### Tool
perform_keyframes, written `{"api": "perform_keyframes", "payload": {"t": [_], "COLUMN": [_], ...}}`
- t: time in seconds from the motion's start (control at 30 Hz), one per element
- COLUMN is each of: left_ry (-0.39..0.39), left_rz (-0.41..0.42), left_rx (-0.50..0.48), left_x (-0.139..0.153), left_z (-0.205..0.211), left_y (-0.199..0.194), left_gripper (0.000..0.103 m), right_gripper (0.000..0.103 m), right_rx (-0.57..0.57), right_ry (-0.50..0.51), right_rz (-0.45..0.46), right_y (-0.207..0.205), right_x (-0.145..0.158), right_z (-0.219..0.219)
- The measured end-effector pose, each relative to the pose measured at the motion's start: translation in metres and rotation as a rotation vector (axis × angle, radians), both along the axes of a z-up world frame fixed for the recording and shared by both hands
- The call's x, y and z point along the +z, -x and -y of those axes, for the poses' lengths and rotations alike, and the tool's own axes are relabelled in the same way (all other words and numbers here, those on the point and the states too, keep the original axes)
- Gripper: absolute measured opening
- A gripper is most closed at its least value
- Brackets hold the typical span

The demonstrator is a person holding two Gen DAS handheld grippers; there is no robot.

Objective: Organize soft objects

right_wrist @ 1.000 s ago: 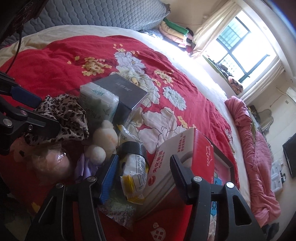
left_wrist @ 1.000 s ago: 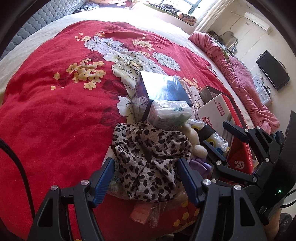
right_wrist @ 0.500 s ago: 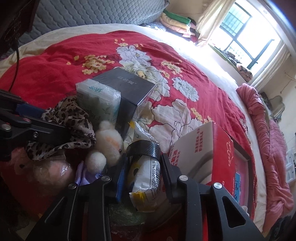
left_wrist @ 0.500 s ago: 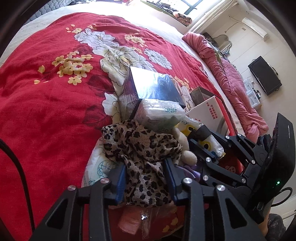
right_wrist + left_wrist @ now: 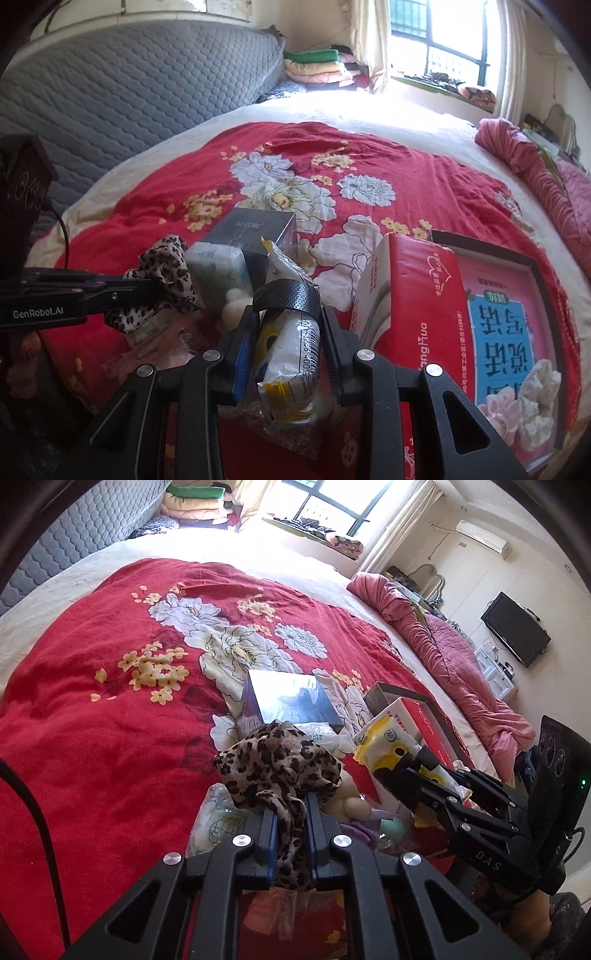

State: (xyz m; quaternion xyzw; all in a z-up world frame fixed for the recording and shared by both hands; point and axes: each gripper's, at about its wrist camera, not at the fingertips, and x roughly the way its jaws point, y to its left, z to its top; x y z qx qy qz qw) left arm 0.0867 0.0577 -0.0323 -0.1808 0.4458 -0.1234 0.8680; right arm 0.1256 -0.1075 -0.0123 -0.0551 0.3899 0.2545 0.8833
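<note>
Left gripper (image 5: 290, 814) clamped on leopard cloth (image 5: 280, 764), its jaws just closed, right gripper (image 5: 286, 328) gripping tissue pack (image 5: 290, 343), red bedspread (image 5: 92, 738) beneath.

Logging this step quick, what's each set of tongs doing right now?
Left tongs: just closed, shut on the leopard-print fabric scrunchie.
Right tongs: closed on the white and yellow plastic tissue pack.
</note>
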Motion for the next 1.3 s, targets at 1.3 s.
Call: {"api": "perform_keyframes", "payload": {"t": [1.3], "left_ry": [-0.115], "left_rz": [0.178], "left_rx": [-0.076], "left_x": [0.093], "left_z": [0.095], "left_y": [0.035], "left_gripper": [0.012], "right_gripper": [0.035], "right_rx": [-0.126], "right_ry": [-0.169], "right_rz": [0.200], "right_y": [0.054], "right_x": [0.082], "right_z": [0.080]}}
